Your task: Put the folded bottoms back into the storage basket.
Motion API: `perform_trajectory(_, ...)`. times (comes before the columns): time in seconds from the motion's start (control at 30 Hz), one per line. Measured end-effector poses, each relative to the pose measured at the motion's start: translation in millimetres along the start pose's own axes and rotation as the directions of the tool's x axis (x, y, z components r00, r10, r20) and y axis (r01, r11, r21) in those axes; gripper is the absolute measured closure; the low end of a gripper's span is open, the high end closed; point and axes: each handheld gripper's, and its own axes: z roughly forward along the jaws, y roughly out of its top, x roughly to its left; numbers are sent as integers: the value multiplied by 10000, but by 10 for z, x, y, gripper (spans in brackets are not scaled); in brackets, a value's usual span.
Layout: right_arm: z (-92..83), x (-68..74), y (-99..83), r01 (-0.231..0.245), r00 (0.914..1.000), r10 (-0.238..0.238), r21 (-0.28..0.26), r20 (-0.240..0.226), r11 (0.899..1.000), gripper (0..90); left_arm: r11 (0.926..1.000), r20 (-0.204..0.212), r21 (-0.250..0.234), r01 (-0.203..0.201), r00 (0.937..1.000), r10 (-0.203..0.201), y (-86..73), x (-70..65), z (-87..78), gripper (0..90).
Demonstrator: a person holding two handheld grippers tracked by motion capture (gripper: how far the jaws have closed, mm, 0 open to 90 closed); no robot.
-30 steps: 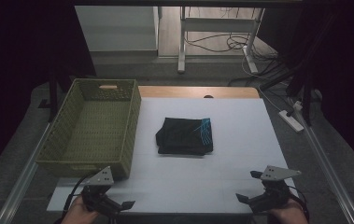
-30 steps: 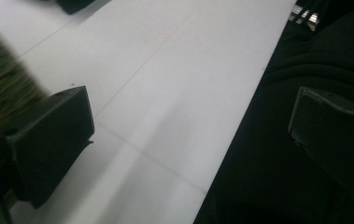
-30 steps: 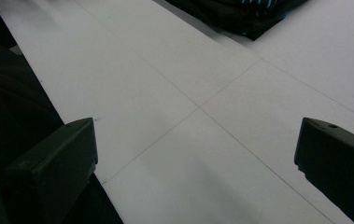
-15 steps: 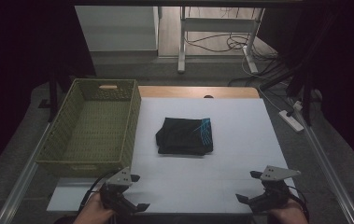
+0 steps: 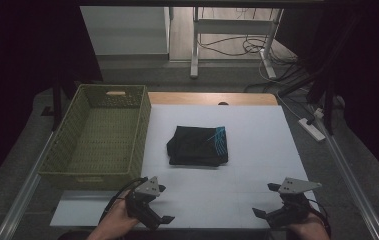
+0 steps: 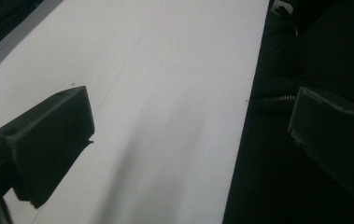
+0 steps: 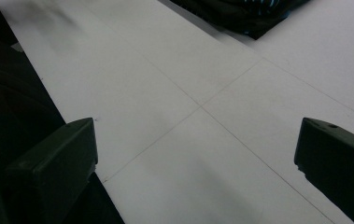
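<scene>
High view: folded black garment (image 5: 197, 146) with teal stripes lies mid-table, just right of the green wicker basket (image 5: 98, 135); left gripper (image 5: 153, 207) sits near of the garment, right gripper (image 5: 277, 204) near-right of it, both well apart from it. Left gripper view: jaws spread wide over the white table (image 6: 165, 93), holding nothing. Right gripper view: jaws wide apart, empty; garment edge beyond them.

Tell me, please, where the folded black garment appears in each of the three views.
High view: the folded black garment lies mid-table, right of the green woven basket.
Left gripper view: not in it.
Right gripper view: its edge is at the top, right of centre.
Shared landmark: the white table top.
</scene>
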Motion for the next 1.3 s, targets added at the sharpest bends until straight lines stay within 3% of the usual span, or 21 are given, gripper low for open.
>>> perform_trajectory(0.37, 1, 4, 0, 50, 10000, -50, 52, -8, 10000, 0, 9988, 200, 250, -425, 9989, 420, 192, 62, 213, 0)
perform_trajectory(0.8, 5, 7, 0, 89, 10000, -89, 87, 5, 9999, 0, 9973, 186, 375, -627, 9979, 621, 431, 226, 425, 0)
perform_trajectory(1.0, 7, 6, 0, 87, 10000, -87, 97, 11, 9999, 0, 9966, -54, 496, -663, 9978, 667, 526, 342, 500, 0)
perform_trajectory(1.3, 6, 6, -1, 86, 10000, -86, 99, 16, 9999, 0, 9993, -796, 332, -143, 9967, 169, 616, 556, 569, 0)
